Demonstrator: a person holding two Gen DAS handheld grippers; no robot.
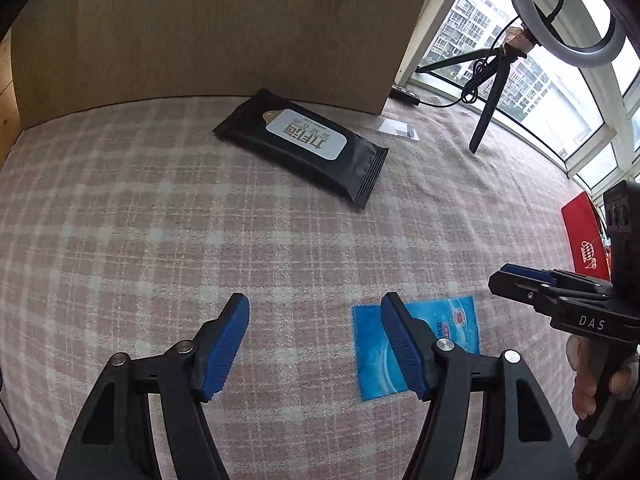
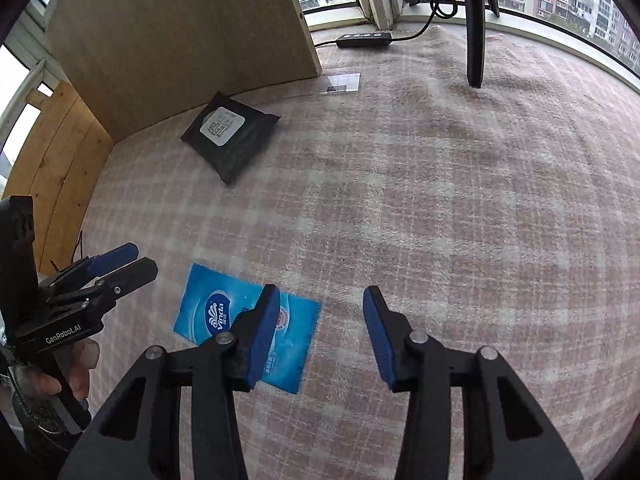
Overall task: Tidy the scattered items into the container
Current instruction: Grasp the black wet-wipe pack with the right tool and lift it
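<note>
Checked cloth covers our table (image 1: 160, 208); both our left claw (image 1: 316, 340) and right claw (image 2: 320, 336) gape empty, the blue tissue packet (image 2: 212, 312) lying flat between them, the black wipes pack (image 1: 300, 144) well beyond.

Two packets (one black (image 1: 301, 145), one blue (image 1: 416, 344))

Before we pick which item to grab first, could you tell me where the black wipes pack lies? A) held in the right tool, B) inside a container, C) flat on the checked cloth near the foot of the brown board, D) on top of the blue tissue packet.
C: the black wipes pack lies flat on the checked cloth close to the brown board, apart from the blue tissue packet, and both tools are open and empty.
</note>
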